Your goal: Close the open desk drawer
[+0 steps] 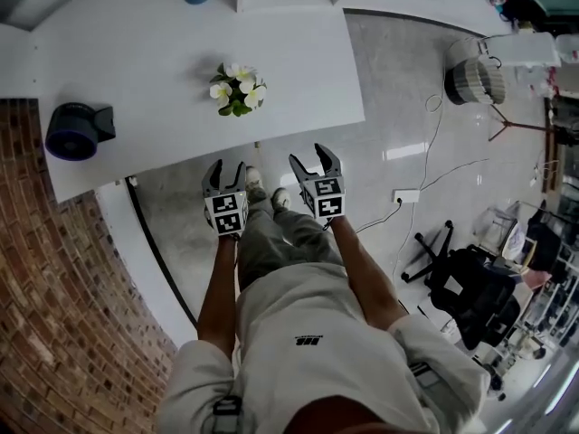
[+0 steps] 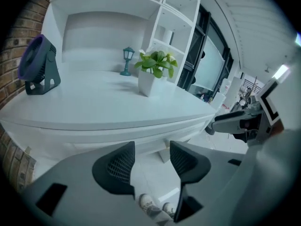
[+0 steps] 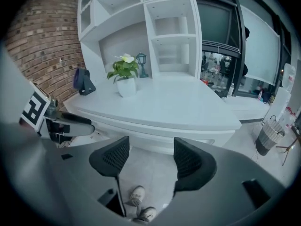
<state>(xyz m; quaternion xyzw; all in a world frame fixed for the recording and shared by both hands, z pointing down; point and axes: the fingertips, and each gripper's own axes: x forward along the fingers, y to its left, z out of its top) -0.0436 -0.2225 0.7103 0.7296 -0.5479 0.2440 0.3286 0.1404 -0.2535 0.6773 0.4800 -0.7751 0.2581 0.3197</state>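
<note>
White table point(image 1: 163, 61) bears a potted plant point(image 1: 238, 89); left hand-held gripper point(image 1: 227, 167) and right hand-held gripper point(image 1: 310, 155) hover before it, jaws apart, empty.

Pale T-shirt point(image 1: 308, 319), grey trousers point(image 1: 271, 242), white shoes point(image 1: 254, 182)

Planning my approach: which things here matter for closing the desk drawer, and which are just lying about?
Job: white desk; its white drawer front; left tongs; right tongs, both open, empty.
Lying about: white-flowered potted plant; purple desk fan; small teal lantern ornament.
</note>
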